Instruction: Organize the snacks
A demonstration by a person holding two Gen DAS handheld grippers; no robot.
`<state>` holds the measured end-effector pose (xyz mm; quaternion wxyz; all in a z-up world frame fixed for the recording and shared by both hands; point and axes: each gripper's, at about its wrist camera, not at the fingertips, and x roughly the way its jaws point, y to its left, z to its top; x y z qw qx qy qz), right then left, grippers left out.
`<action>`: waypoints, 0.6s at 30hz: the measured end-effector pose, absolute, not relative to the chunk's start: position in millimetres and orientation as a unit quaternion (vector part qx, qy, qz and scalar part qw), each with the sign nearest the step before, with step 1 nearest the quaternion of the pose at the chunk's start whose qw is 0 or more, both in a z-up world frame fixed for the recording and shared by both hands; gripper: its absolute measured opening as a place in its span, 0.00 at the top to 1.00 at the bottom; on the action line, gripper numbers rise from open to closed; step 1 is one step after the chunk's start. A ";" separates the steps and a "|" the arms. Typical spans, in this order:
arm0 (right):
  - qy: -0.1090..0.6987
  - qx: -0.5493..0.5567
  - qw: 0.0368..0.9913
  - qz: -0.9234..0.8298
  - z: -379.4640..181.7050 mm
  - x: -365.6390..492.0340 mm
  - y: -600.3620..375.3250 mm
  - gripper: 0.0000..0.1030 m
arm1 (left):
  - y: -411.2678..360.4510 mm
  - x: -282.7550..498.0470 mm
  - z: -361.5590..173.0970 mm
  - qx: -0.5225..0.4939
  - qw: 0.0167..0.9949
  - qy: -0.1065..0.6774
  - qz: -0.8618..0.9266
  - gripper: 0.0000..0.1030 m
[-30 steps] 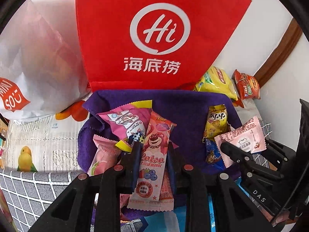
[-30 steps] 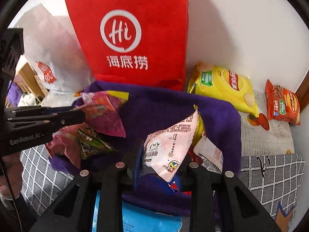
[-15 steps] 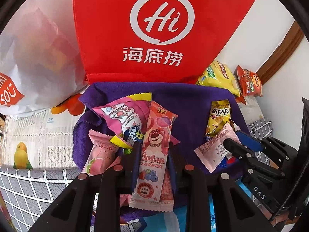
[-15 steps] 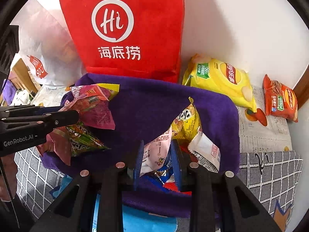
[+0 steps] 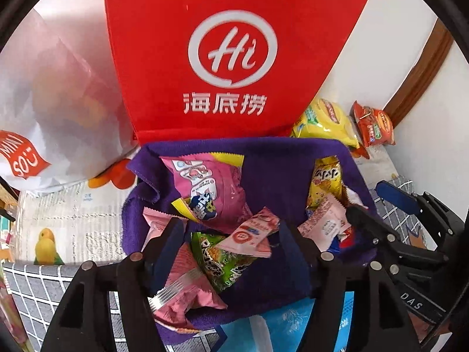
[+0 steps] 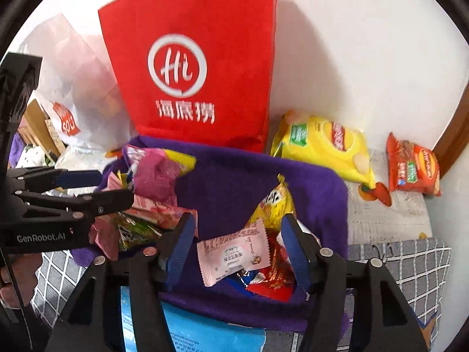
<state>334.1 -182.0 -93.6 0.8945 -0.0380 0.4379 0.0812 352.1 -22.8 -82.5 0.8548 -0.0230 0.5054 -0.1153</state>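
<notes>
A purple cloth [image 5: 272, 182] [image 6: 234, 182] carries two heaps of snack packets. My left gripper [image 5: 231, 231] hangs over the left heap with its jaws opening. A pink strawberry packet [image 5: 249, 234] lies loose between them on a green packet [image 5: 222, 258], and neither pad touches it. Over the right heap, my right gripper [image 6: 238, 226] also has its jaws opening. A pale pink packet [image 6: 234, 255] rests free between them, on top of red and yellow packets. Each gripper appears at the edge of the other's view.
A red "Hi" bag [image 5: 231, 58] stands against the wall behind the cloth, with a white plastic bag [image 5: 44, 102] to its left. A yellow chip bag [image 6: 322, 143] and an orange-red packet [image 6: 413, 167] lie at the right. A blue packet [image 6: 190, 322] pokes out under the cloth's near edge.
Both grippers went from shut to open. The pink strawberry packet dropped from the left jaws onto the left heap, and the pale pink packet dropped from the right jaws onto the right heap.
</notes>
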 end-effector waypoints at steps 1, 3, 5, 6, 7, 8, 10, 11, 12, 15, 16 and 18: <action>0.431 -0.036 0.898 0.080 -88.8 332.8 -182.4 0.41 | -22.0 350.4 -78.8 -0.023 0.856 0.503 -0.114 0.36; 0.423 -0.031 0.902 0.073 -79.6 330.0 -183.3 0.40 | -19.4 344.9 -68.7 -0.021 0.861 0.495 -0.113 0.36; 0.421 -0.022 0.905 0.064 -72.8 327.0 -185.5 0.40 | -18.3 340.0 -60.6 -0.022 0.865 0.488 -0.110 0.36; 0.423 -0.016 0.904 0.059 -67.9 323.6 -186.3 0.40 | -18.8 336.2 -54.0 -0.022 0.868 0.483 -0.111 0.36; 0.426 -0.014 0.903 0.056 -64.2 320.0 -186.4 0.40 | -20.2 333.4 -49.5 -0.020 0.870 0.479 -0.114 0.35; 0.427 -0.015 0.903 0.054 -61.3 316.5 -185.7 0.40 | -23.0 329.5 -43.8 -0.015 0.872 0.475 -0.115 0.35; 0.420 -0.024 0.906 0.037 -48.8 305.7 -185.2 0.40 | -27.1 319.6 -34.1 -0.003 0.877 0.466 -0.119 0.35; 0.412 -0.019 0.911 0.019 -40.0 297.9 -186.8 0.40 | -28.2 314.3 -29.3 -0.001 0.878 0.463 -0.121 0.34; 0.408 -0.013 0.913 0.014 -33.7 292.4 -188.9 0.40 | -28.8 307.6 -24.1 -0.001 0.879 0.461 -0.125 0.34; 0.402 -0.003 0.915 0.010 -14.0 269.8 -191.2 0.39 | -26.7 282.7 -8.8 -0.005 0.884 0.449 -0.130 0.32; 0.398 -0.005 0.918 0.003 -9.7 262.3 -190.8 0.38 | -25.1 275.4 -5.3 -0.006 0.886 0.445 -0.128 0.28; 0.393 -0.006 0.920 -0.002 -3.7 247.3 -189.9 0.35 | -23.0 256.4 1.8 -0.002 0.890 0.438 -0.127 0.26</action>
